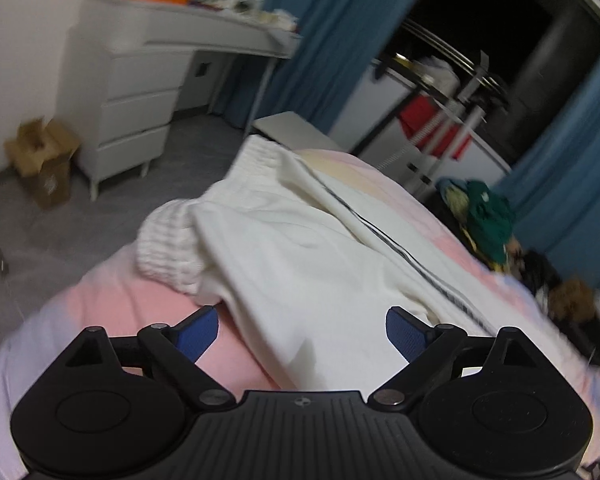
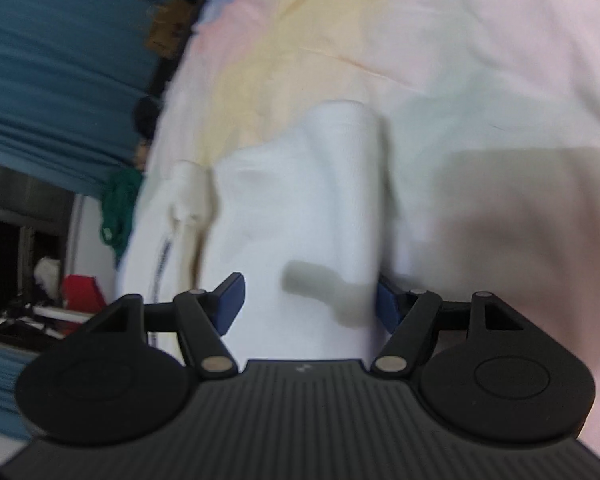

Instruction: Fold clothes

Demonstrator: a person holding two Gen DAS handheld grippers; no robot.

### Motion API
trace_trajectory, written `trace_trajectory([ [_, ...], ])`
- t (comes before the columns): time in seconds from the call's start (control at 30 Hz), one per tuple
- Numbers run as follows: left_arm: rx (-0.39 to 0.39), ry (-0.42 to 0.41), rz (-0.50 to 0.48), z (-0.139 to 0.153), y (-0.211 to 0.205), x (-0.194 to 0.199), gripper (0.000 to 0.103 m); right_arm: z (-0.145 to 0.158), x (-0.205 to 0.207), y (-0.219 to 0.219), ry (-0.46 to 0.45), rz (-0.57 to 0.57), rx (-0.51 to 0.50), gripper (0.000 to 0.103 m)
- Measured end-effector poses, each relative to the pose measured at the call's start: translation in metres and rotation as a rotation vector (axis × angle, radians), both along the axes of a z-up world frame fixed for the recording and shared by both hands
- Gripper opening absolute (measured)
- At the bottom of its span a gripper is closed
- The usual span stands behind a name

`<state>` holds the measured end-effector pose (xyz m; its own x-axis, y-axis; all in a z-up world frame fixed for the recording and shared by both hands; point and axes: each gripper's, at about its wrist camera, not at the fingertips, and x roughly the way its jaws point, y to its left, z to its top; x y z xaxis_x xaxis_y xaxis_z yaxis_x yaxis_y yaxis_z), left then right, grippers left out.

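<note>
cardboard box [image 1: 40, 160]: on the grey floor at the far left of the left wrist view, flaps up.
drawer unit [image 1: 128, 108]: white, just right of the box, under a white desk with blurred clutter on top.
white garment [image 1: 300, 240]: spread along the pink bedsheet [image 1: 112, 300], with a ribbed cuff [image 1: 168, 244] at its left edge and a thin dark stripe running down its right side.
left gripper [image 1: 302, 334]: low over the near end of the garment; jaws spread wide, blue pads [image 1: 198, 334] clear of the cloth, which lies between them but is not gripped.
drying rack [image 1: 452, 112]: beyond the bed on the right, something red hanging on it.
green cloth [image 1: 492, 216]: in a heap off the bed's right edge, in front of the blue curtain [image 1: 340, 40].
right wrist view: blurred; curtain at the left, pastel sheet at the right.
garment there [image 2: 300, 208]: a raised white fold runs up the middle.
right gripper [image 2: 306, 304]: jaws partly open with the fold between them; the right pad lies against or behind the fold's edge; cannot tell whether it is gripped.
</note>
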<state>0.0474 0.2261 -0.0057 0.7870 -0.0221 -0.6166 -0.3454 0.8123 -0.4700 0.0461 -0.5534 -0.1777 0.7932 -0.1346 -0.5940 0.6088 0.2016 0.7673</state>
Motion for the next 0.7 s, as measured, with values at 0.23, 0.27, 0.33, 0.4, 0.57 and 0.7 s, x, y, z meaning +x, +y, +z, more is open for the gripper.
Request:
trace_trajectory([
  [0.23,-0.440,0.070,0.057,-0.049,0.040,0.012,0.094,0.024,0.013,0.012,-0.145,0.050,-0.097,0.071],
  [0.27,-0.532,0.081,0.054,-0.060,0.044,0.015,0.094,0.024,0.013,0.012,-0.129,0.048,-0.106,0.071],
  [0.33,-0.589,0.099,0.063,-0.071,0.048,0.019,0.094,0.022,0.013,0.011,-0.088,0.038,-0.127,0.070],
  [0.4,-0.606,0.107,0.103,-0.077,0.051,0.021,0.094,0.014,0.010,0.005,-0.055,-0.002,-0.109,0.070],
  [0.57,-0.654,0.081,0.179,-0.087,0.064,0.029,0.091,-0.016,-0.001,-0.010,-0.073,-0.099,0.040,0.055],
  [0.7,-0.695,0.079,0.168,-0.099,0.069,0.044,0.084,-0.015,0.001,-0.010,-0.056,-0.132,0.020,0.037],
])
